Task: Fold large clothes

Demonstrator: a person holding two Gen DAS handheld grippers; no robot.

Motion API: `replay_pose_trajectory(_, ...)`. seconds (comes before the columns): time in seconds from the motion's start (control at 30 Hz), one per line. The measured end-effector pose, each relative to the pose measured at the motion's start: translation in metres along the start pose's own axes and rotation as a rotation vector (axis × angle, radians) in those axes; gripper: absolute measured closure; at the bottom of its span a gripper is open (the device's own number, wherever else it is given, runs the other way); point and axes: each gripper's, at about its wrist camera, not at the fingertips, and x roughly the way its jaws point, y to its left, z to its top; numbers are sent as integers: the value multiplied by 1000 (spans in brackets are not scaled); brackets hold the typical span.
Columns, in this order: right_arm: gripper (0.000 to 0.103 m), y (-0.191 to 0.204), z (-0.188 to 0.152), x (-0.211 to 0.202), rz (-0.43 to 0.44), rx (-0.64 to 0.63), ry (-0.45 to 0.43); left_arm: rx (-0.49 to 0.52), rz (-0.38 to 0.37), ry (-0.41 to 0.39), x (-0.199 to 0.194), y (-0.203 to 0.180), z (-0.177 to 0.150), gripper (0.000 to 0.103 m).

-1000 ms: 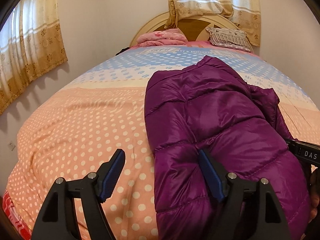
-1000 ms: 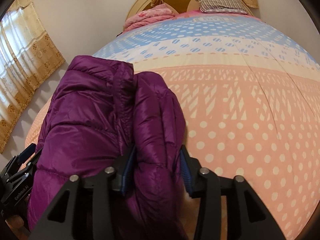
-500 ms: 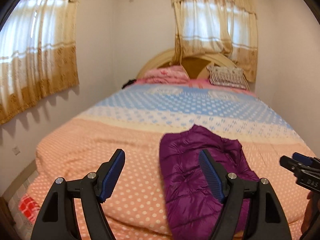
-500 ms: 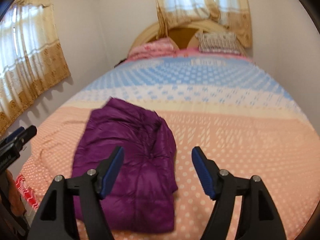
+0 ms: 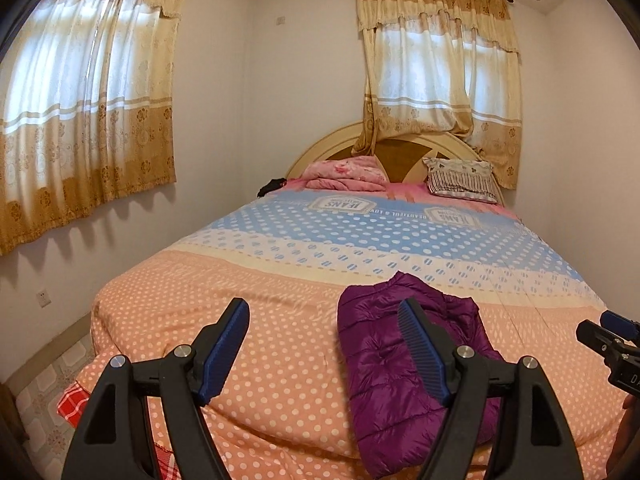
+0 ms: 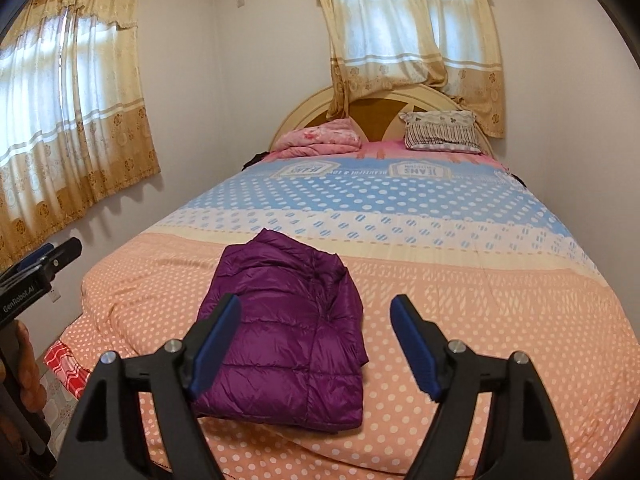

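Note:
A purple puffer jacket (image 6: pixel 288 320) lies folded into a compact rectangle on the near end of the bed; it also shows in the left wrist view (image 5: pixel 404 352). My left gripper (image 5: pixel 324 344) is open and empty, held back above the bed's foot, left of the jacket. My right gripper (image 6: pixel 316 340) is open and empty, held back above the jacket's near right side. Neither touches the jacket. The right gripper shows at the right edge of the left wrist view (image 5: pixel 612 340), the left gripper at the left edge of the right wrist view (image 6: pixel 36 276).
The bed (image 6: pixel 480 300) has a polka-dot cover, peach near and blue far. A folded pink blanket (image 6: pixel 320 140) and a striped pillow (image 6: pixel 440 134) lie by the headboard. Curtained windows stand on the left wall (image 5: pixel 80 120) and behind the headboard. Tiled floor shows at lower left (image 5: pixel 44 392).
The right gripper let go of the jacket's folded edge and opened. Both grippers pulled back and rose away from the bed, so the jacket now lies farther off.

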Motion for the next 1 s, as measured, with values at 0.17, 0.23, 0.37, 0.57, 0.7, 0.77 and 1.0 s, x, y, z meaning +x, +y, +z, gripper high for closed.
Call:
replay_pose_trajectory(0.17,23,1,-3,-3,5,-4,1,0,6,2,3,1,-2,26)
replay_pose_trajectory(0.23,23,0,-3,-4,8,-7,2,1,8,0,3,1,-1,26)
replay_pose_trajectory(0.37,23,2,-3,-5,12,-9,4,4,11,3,5,1,-2,26)
replay_pose_trajectory(0.57,23,2,-3,-5,15,-7,5,11,8,4,6,-1,-4,26)
replay_pose_trajectory(0.7,23,2,-3,-5,17,-8,7,16,10,7,8,-2,-4,26)
replay_pose_trajectory(0.77,23,3,-3,-6,20,-10,6,17,10,6,8,-1,-5,26)
replay_pose_trajectory(1.0,23,1,-4,-5,32,-13,11,17,8,8,7,-1,-5,26)
